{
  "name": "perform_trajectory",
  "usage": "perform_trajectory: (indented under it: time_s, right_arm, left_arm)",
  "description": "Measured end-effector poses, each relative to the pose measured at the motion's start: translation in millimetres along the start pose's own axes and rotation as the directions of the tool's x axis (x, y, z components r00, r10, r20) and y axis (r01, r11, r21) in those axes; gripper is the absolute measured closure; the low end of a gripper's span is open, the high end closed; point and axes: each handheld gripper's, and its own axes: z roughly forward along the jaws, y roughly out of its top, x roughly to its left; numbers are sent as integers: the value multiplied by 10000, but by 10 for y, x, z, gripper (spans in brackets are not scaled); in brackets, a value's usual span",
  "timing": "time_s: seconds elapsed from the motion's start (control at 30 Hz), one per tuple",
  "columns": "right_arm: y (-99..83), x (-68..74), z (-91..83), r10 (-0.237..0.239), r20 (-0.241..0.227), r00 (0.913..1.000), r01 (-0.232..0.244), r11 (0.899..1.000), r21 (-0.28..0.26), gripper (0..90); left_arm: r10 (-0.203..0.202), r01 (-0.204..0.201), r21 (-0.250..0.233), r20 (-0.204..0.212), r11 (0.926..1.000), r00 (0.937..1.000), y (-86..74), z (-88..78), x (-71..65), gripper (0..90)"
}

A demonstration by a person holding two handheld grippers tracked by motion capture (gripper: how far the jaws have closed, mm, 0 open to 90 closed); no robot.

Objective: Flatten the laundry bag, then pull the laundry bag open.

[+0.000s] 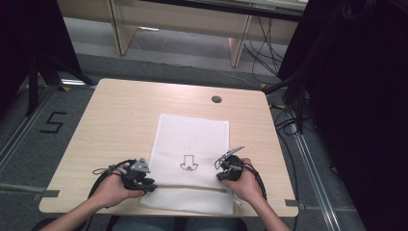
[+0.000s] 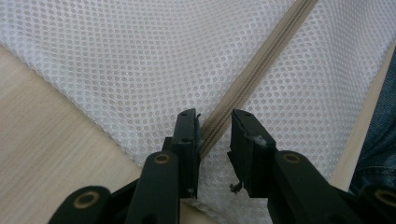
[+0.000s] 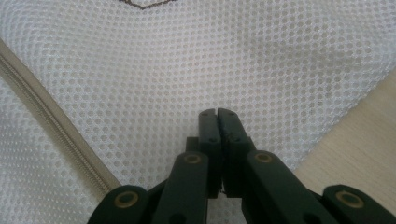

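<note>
The white mesh bag (image 1: 192,144) lies flat under both grippers; its zipper (image 2: 252,81) runs between the left gripper's (image 2: 215,123) narrowly parted jaws. The right gripper (image 3: 217,113) is pinched closed on the mesh. The wooden bench (image 1: 115,120) stands on grey floor (image 1: 43,120).

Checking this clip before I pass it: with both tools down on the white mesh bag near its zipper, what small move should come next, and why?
Probably close the left tool on the zipper. Its jaws stand apart with the zipper band running between them, not yet pinched. The right tool is shut, tips on the mesh bag, though whether it pinches fabric is unclear. A firm hold at the left looks needed before anything is pulled.
</note>
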Motion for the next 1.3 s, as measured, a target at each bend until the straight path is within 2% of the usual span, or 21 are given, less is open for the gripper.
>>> perform_trajectory:
  time_s: [0.17,0.2,0.27,0.3,0.33,0.43,0.47,0.5,0.6,0.63,0.7,0.73,0.8,0.87,0.9,1.03,1.1,1.13,1.2,1.27,1.3]
  right_arm:
    - [-6,-16,-9,121,-34,9999,-122,9996,-263,876]
    - [-11,-2,-38,425,40,9991,-424,9989,-209,870]
    - [-6,8,-124,516,66,9986,-512,9970,-584,844]
    - [-6,8,-178,496,68,9987,-489,9952,-853,830]
    - [-9,10,-226,528,235,9983,-503,9939,-980,811]
    - [-65,-16,-342,710,352,9969,-657,9888,-1343,768]
    - [-94,-21,-380,1004,218,9947,-963,9851,-1423,756]
    - [-122,-48,-383,974,299,9948,-907,9806,-1738,743]
    - [-192,-79,-401,1296,249,9913,-1227,9748,-1865,711]
    - [-202,-75,-402,1458,225,9891,-1387,9708,-1958,707]
    - [-219,-56,-457,1567,267,9873,-1501,9743,-1678,704]
    - [-227,-31,-442,1689,252,9853,-1598,9642,-2118,704]
    - [-241,-14,-497,1524,417,9874,-1422,9721,-1864,702]
    - [-261,4,-486,1529,420,9873,-1408,9673,-2109,690]
    - [-272,-1,-505,1419,533,9884,-1293,9728,-1921,681]
    - [-299,-16,-493,1551,615,9860,-1404,9704,-1964,667]
    - [-304,-25,-506,1536,585,9864,-1394,9704,-1972,682]
    - [-307,-24,-486,1604,531,9856,-1448,9638,-2236,690]
    - [-302,-36,-513,1487,574,9872,-1352,9718,-1931,713]
    - [-300,-40,-522,1225,725,9898,-1090,9798,-1678,764]
    - [-301,-38,-527,1240,710,9897,-1110,9802,-1642,782]
  left_arm:
    - [-195,195,-14,115,9998,9997,-10,-3,3,686]
    - [-122,122,0,153,9999,9998,-10,-5,6,680]
    - [-41,42,-91,181,9999,9998,-12,-10,8,655]
    - [-354,363,-339,269,9988,9990,-18,2,-4,639]
    - [-924,942,-868,241,9918,9954,-16,20,-32,623]
    - [-789,798,-1005,124,9917,9968,-5,-14,3,603]
    - [-1036,1034,-1185,44,9876,9946,-4,-10,5,597]
    - [-1018,1021,-1368,95,9853,9948,4,-18,8,590]
    - [-1289,1270,-1758,4,9762,9917,19,-22,19,560]
    - [-1015,994,-1706,-36,9803,9948,26,-42,39,557]
    - [-1450,1419,-2094,6,9675,9894,31,-35,30,543]
    - [-1470,1431,-2125,-24,9666,9891,30,-36,34,537]
    - [-1366,1325,-2253,-26,9652,9906,25,-39,45,524]
    - [-1356,1310,-2421,-26,9614,9908,20,-45,42,505]
    - [-1331,1270,-2447,-87,9613,9911,19,-52,41,495]
    - [-1377,1309,-2803,-44,9509,9905,23,-69,32,481]
    - [-1313,1245,-2778,-58,9525,9913,15,-73,35,475]
    - [-1343,1277,-2737,-54,9533,9909,10,-73,29,471]
    - [-1233,1123,-2723,-235,9556,9921,-3,-85,29,459]
    - [-1402,1269,-2880,-260,9492,9898,-5,-86,22,434]
    - [-1080,906,-2803,-474,9556,9930,-1,-112,51,426]
